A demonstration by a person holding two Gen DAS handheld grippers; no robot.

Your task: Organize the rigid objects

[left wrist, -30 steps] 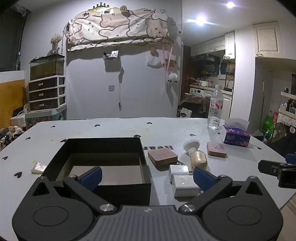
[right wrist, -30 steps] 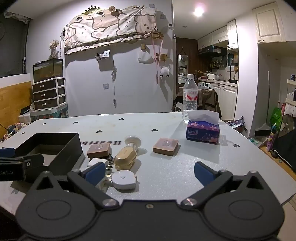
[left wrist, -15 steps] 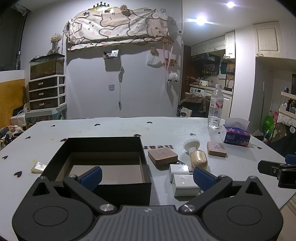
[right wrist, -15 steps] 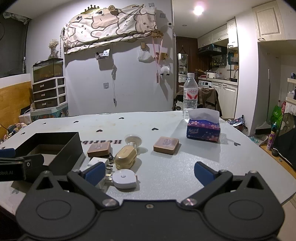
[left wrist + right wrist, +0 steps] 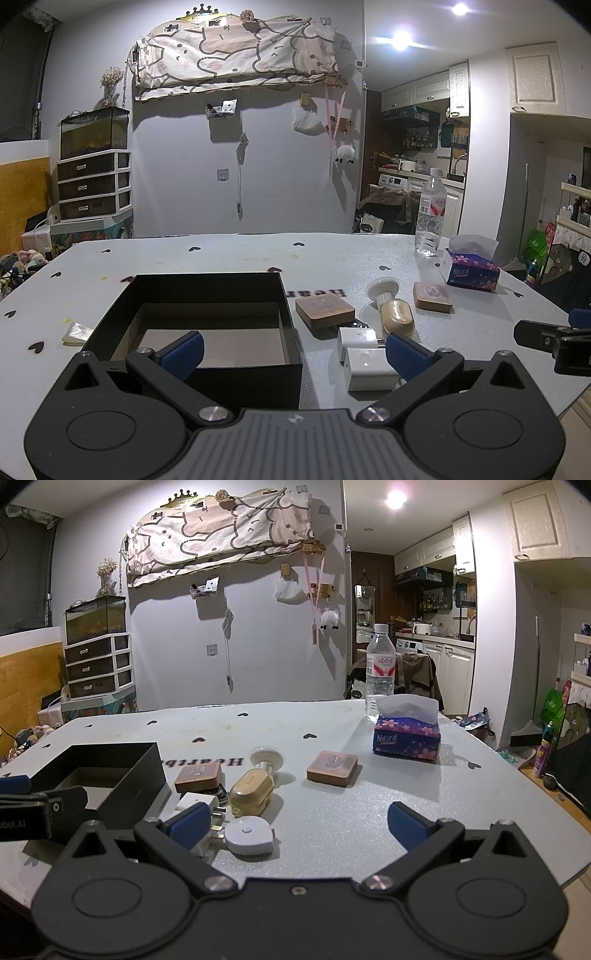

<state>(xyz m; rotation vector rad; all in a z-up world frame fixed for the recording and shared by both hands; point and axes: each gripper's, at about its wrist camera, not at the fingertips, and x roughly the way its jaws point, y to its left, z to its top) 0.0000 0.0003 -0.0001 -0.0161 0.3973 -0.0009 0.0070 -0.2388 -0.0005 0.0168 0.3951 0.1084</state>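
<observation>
Left wrist view: the left gripper (image 5: 293, 349) hangs with jaws apart over a matte black box (image 5: 199, 321), square and open-topped, on the speckled pale counter (image 5: 221, 258). Beside it lie a white charger (image 5: 365, 363) and a wooden block (image 5: 325, 312).

Right wrist view: the right gripper (image 5: 295, 821), jaws apart and empty, faces a second wooden block (image 5: 332, 768), a round white puck (image 5: 249, 836) and a tissue pack (image 5: 406, 738).

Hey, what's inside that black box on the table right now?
The black box shows only its bare brown cardboard floor; none of the small objects are in it. The left gripper finger hides the near corner of the floor, so that part cannot be checked.
</observation>
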